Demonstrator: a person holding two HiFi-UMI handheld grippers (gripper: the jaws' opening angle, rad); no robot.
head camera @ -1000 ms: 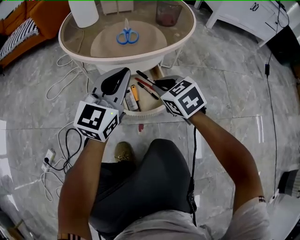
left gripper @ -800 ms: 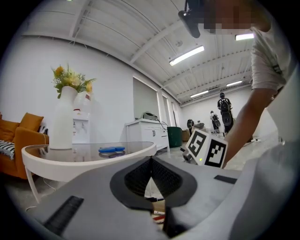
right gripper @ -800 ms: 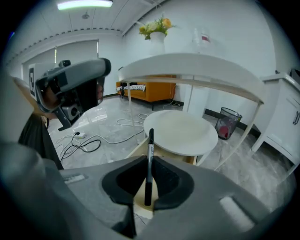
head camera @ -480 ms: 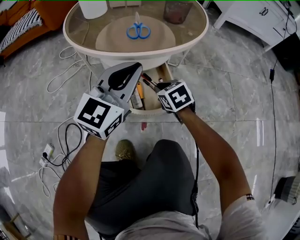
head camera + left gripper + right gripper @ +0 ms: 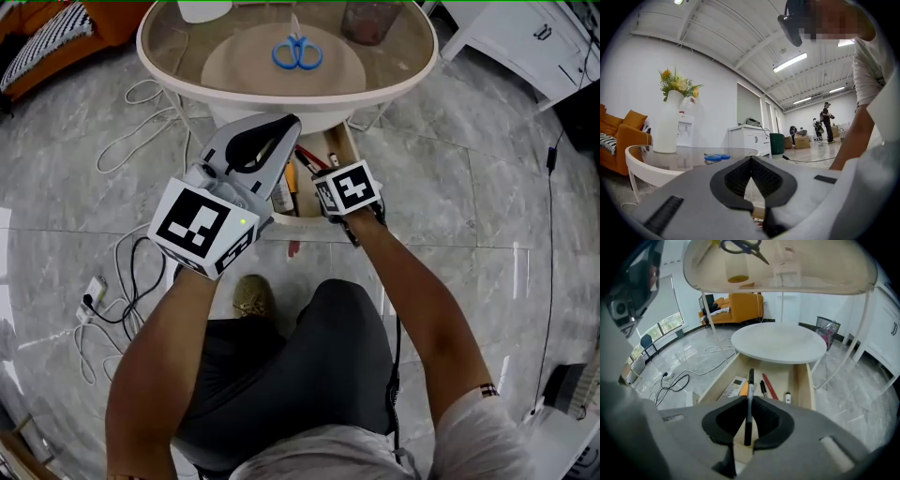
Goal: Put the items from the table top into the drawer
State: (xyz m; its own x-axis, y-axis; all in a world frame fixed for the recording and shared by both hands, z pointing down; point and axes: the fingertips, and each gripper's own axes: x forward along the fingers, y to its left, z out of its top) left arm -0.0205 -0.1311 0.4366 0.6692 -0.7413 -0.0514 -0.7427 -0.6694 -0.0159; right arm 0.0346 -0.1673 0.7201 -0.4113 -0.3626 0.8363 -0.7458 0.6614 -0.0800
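The round glass table [image 5: 412, 80] has its wooden drawer [image 5: 349, 150] pulled out toward me. My right gripper [image 5: 749, 401] points down into the drawer, shut on a black pen [image 5: 750, 385] that stands up between its pads. Its marker cube [image 5: 347, 190] sits over the drawer's front. A remote [image 5: 732, 386], a red pen [image 5: 769, 386] and another black pen [image 5: 762, 388] lie in the drawer. Blue scissors [image 5: 297, 53] rest on the table top. My left gripper [image 5: 286, 127] is held level beside the drawer, shut with nothing in it.
A white vase [image 5: 666, 123] with flowers and a dark cup [image 5: 370, 19] stand on the table. Cables [image 5: 122, 281] and a power strip lie on the marble floor at left. A white cabinet [image 5: 525, 37] stands at the right. My knee [image 5: 309, 356] is below the drawer.
My right gripper has sunk with the black pen, from above the drawer's front down into it. The left gripper has stayed about where it was.
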